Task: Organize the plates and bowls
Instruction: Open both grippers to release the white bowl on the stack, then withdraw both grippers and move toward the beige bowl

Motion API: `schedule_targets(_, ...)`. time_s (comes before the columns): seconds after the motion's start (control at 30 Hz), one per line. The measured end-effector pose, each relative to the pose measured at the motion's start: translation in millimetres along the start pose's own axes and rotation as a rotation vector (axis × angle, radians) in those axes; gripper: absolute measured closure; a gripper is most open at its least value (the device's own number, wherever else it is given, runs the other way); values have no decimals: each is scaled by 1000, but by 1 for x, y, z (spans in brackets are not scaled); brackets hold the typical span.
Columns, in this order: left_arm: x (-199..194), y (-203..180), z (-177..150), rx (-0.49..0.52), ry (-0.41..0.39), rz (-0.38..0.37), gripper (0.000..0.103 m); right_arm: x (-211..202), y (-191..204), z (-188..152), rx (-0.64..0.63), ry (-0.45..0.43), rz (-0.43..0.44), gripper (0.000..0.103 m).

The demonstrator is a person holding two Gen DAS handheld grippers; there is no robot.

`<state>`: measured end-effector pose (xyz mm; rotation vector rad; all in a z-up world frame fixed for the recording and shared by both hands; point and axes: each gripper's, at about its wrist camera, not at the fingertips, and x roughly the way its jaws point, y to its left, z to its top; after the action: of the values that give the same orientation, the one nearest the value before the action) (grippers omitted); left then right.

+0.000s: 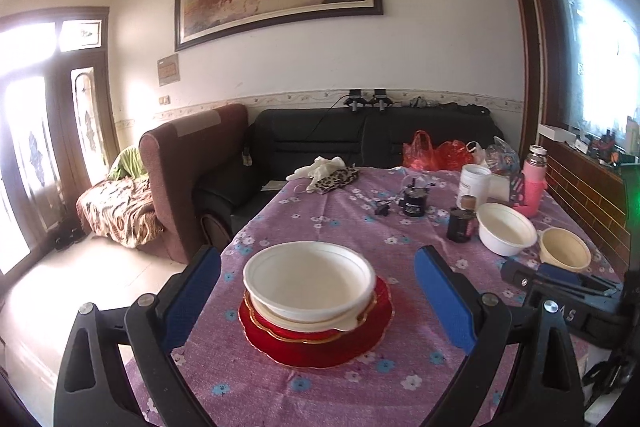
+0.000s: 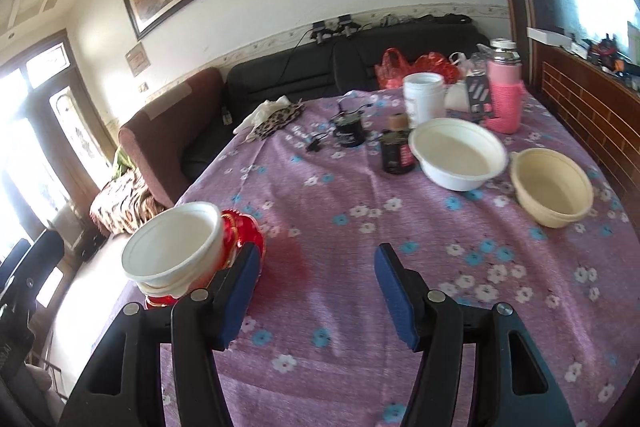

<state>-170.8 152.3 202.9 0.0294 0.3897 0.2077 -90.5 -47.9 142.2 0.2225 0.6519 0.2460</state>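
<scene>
Hovering empty with jaws apart, the right hand-held gripper [image 2: 316, 291] has the white bowl [image 2: 460, 157] ahead, slightly right, nearer than the left hand-held gripper [image 1: 316, 291], also wide open.

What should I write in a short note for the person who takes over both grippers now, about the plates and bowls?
Left gripper: open, empty, jaws on either side of the stack, not touching it.
Right gripper: open, empty, above bare tablecloth.
Done: a white bowl sits on a cream bowl, on the red plates, near the table's left edge.
Left: another white bowl and a cream bowl stand apart at the far right, not stacked yet.
</scene>
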Motion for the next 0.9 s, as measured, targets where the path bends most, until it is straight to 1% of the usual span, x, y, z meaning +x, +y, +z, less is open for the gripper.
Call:
schedule_targets(0.13, -22, -19, 2, 37, -16, -33, 6, -34, -23, 2, 31, -50, -27, 39)
schedule_targets(0.3, -47, -37, 2, 69, -32, -64, 6, -73, -45, 4, 57, -115, -59, 33)
schedule_targets(0.37, -54, -42, 2, 78, -29, -83, 6, -85, -52, 6, 65, -136, -69, 31)
schedule_targets(0.5, -62, -48, 1, 95, -18, -112, 6, -106, -67, 9, 80, -167, -93, 30)
schedule_targets(0.67, -68, -54, 3, 107, -17, -138, 5, -117, -79, 11, 86, -183, -116, 28)
schedule_targets(0.77, -63, -59, 2, 113, -6, -153, 5, -121, -89, 12, 99, -190, -135, 27)
schedule_targets(0.9, -51, -63, -3, 119, 24, -174, 5, -115, -107, 18, 114, -176, -172, 27)
